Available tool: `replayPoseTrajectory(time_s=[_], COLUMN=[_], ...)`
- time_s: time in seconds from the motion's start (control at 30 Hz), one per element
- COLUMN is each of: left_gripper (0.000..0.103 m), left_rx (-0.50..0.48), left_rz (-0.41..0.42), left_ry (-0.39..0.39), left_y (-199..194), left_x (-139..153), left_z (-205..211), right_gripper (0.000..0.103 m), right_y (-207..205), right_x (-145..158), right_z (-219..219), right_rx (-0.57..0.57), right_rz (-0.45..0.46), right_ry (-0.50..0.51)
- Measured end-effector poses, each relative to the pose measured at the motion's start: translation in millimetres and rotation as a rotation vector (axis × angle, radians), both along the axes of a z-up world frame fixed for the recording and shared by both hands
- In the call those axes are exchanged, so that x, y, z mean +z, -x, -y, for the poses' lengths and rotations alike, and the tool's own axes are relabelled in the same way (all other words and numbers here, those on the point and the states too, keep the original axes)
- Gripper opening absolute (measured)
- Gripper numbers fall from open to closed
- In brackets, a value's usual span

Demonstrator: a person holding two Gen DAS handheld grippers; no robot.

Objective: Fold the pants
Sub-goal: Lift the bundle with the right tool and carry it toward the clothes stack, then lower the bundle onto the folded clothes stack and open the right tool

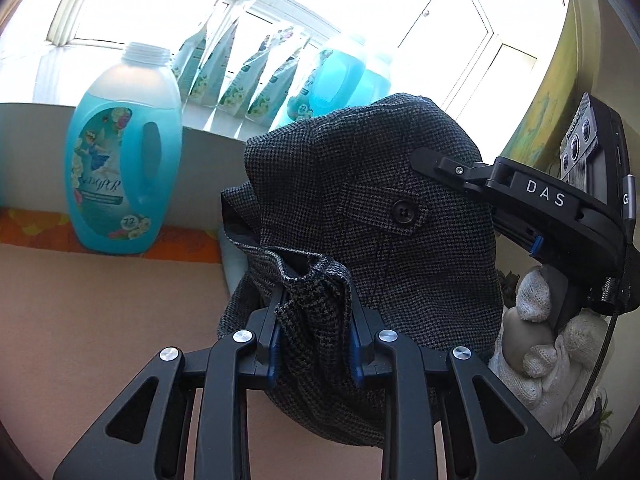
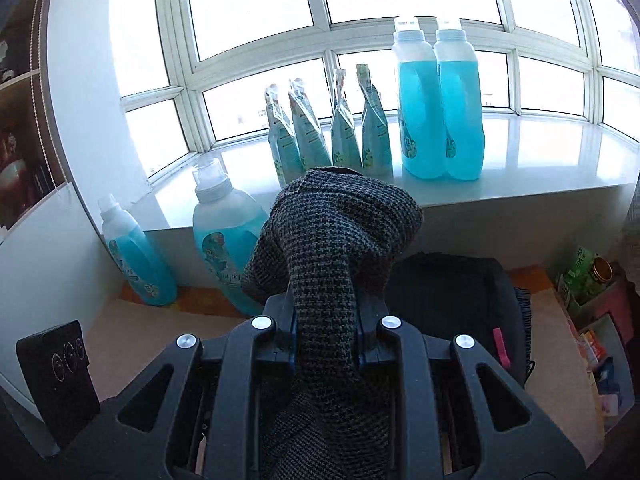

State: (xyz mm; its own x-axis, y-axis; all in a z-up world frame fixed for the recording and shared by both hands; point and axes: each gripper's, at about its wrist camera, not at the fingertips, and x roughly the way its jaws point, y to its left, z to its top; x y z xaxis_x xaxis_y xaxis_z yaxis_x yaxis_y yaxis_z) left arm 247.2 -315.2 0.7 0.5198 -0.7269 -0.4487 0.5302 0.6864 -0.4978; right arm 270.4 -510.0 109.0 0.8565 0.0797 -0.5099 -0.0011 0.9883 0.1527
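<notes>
The pants (image 1: 380, 208) are dark grey houndstooth cloth with a buttoned pocket flap (image 1: 404, 210). They hang bunched in the air between both grippers. My left gripper (image 1: 316, 312) is shut on a fold of the cloth near the waistband. My right gripper shows in the left wrist view (image 1: 452, 168), clamped on the pants' upper right edge, held by a white-gloved hand (image 1: 536, 320). In the right wrist view the right gripper (image 2: 326, 304) is shut on a thick bunch of the pants (image 2: 340, 224), which drape over and between its fingers.
A peach table surface (image 1: 100, 320) lies below. A blue detergent bottle (image 1: 124, 152) stands at its back edge. Refill pouches (image 2: 328, 132) and two tall blue bottles (image 2: 440, 108) stand on the windowsill. A black folded garment (image 2: 452, 292) lies on the right, boxes (image 2: 592, 300) beyond it.
</notes>
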Motion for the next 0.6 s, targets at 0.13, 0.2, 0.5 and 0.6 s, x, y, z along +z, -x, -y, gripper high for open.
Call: replayPoseTrajectory(time_s=[0.13, 0.2, 0.5, 0.6], left_gripper=[0.023, 0.023, 0.023, 0.024], left_rx=[-0.016, -0.024, -0.037, -0.076], left_rz=[0.011, 0.003, 0.037, -0.031], left_ry=[0.003, 0.014, -0.043, -0.084], left_y=[-19, -31, -44, -58], left_x=[-3, -9, -38, -60], left_z=[29, 41, 87, 101], right_gripper=[0.021, 0.021, 0.021, 0.028], right_y=[-22, -33, -83, -104], right_x=[-3, -7, -38, -65], right_z=[28, 41, 92, 119], right_rx=[-0.023, -0.032, -0.03, -0.113], right_rz=[-0.002, -0.008, -0.04, -0.128], right_ry=[0.026, 0.039, 0.089, 0.122])
